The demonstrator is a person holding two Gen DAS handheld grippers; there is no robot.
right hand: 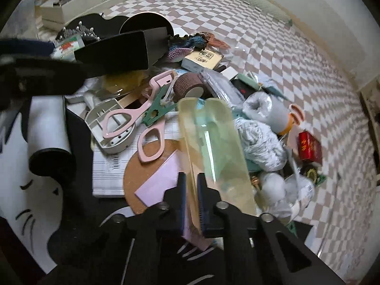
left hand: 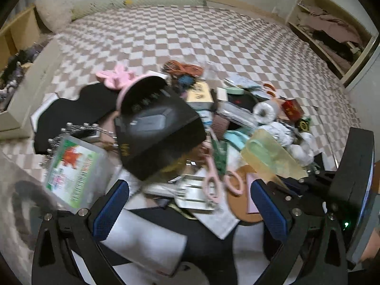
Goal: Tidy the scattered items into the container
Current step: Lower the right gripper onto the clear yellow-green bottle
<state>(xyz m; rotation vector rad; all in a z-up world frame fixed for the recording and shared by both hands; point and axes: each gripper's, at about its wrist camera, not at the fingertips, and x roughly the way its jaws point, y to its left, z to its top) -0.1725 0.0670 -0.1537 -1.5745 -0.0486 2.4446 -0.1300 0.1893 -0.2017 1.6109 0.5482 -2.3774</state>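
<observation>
The right gripper (right hand: 190, 198) was clamped almost fully shut on the near edge of a translucent yellow-green plastic tray (right hand: 209, 142), its blue pads pinching the thin wall from both sides. The tray lay tilted on top of the heap of clutter, just right of the pink-handled scissors (right hand: 142, 118) and just left of a pale blue knitted bundle (right hand: 258, 140). The left gripper (left hand: 190, 204) stood wide open with nothing between its pads, hovering above the near side of the pile over the same scissors (left hand: 213, 178) and a white slip of paper; the tray (left hand: 270, 156) sat off to its right.

All of it rested on a pink-and-white checked bedspread (left hand: 190, 35). A black box (left hand: 156, 128) lay at the left of the heap, its pale markings too blurred to read. Beside it, nearer and to the left, a clear box with a red, green and white label (left hand: 76, 168) showed print that was also unreadable. A small cream book or box (right hand: 204, 58) carried dark lettering that I could not make out. A red packet (right hand: 308, 146) with gold characters lay at the far right of the pile. A printed sheet with a barcode (right hand: 109, 163) lay under a round cork mat (right hand: 152, 161). A long cream container (right hand: 87, 2) stood at the far left, dark items inside
</observation>
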